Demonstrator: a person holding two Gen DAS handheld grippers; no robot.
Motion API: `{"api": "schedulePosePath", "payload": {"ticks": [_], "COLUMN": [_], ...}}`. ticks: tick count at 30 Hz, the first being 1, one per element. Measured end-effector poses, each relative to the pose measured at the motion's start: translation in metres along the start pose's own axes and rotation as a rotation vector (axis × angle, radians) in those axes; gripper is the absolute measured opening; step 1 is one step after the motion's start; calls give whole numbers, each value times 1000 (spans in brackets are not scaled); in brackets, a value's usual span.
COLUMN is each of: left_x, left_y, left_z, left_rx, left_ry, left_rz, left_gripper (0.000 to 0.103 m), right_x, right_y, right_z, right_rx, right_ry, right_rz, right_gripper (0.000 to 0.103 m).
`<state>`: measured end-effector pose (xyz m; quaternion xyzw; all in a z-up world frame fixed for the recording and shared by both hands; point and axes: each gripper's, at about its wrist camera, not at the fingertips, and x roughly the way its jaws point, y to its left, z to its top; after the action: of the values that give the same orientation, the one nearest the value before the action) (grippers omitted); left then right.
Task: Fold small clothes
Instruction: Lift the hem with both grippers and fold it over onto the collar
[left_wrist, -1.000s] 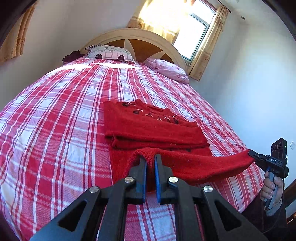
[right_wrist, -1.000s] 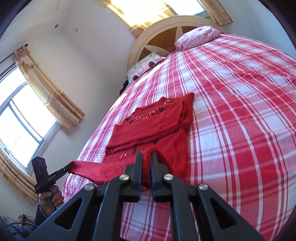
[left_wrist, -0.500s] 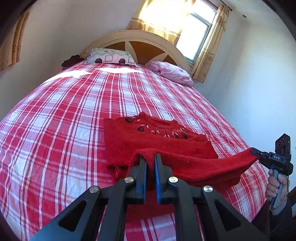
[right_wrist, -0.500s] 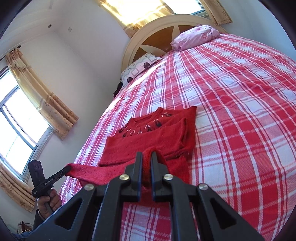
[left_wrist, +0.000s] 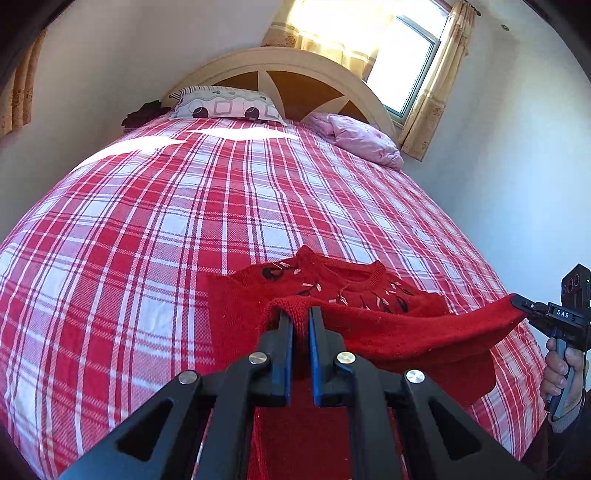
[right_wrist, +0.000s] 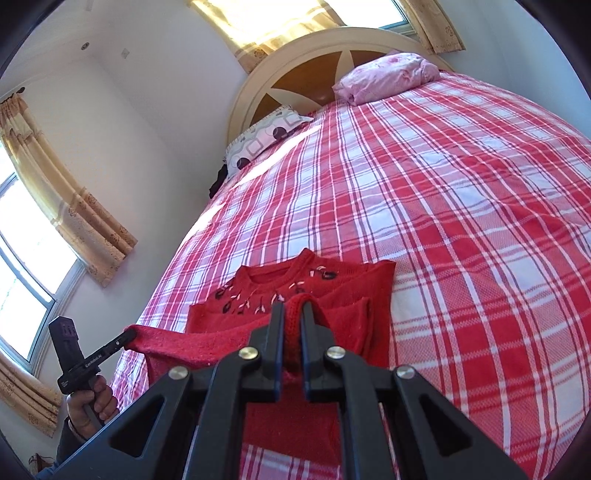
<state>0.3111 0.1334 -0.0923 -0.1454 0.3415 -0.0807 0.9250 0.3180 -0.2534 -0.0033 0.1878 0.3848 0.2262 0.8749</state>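
Observation:
A small red knitted sweater (left_wrist: 236, 306) with a dark and white pattern by the collar lies on the bed, also in the right wrist view (right_wrist: 373, 284). My left gripper (left_wrist: 300, 314) is shut on one corner of its bottom hem. My right gripper (right_wrist: 291, 308) is shut on the other hem corner; it also shows at the right of the left wrist view (left_wrist: 517, 304). The hem (left_wrist: 424, 332) hangs stretched between both grippers, lifted above the sweater's body and over its chest. The lower part of the sweater is hidden under the raised fold.
The bed has a red and white plaid cover (left_wrist: 184, 221). A patterned pillow (left_wrist: 225, 107) and a pink pillow (left_wrist: 354, 136) lie by the arched headboard (left_wrist: 295, 70). White walls stand close on both sides, with curtained windows (right_wrist: 33, 236).
Both grippers have carried the lifted hem forward toward the collar, so the fold now covers more of the sweater's body. Both stay shut on the hem.

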Motion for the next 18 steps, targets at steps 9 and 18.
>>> {"api": "schedulePosePath", "payload": {"ticks": [9,18], "left_x": [47,75], "left_y": [17,29], "left_z": [14,23], "left_rx": [-12,-39], "left_ry": [61,96], "left_rz": [26,13], "left_gripper": [7,7], "right_x": [53,91], "right_y": [-20,-37], "right_z": [18,30], "right_rx": [29,43], "right_ry": [62,105], "right_rz": [-42,-81], "right_gripper": [10,10]}}
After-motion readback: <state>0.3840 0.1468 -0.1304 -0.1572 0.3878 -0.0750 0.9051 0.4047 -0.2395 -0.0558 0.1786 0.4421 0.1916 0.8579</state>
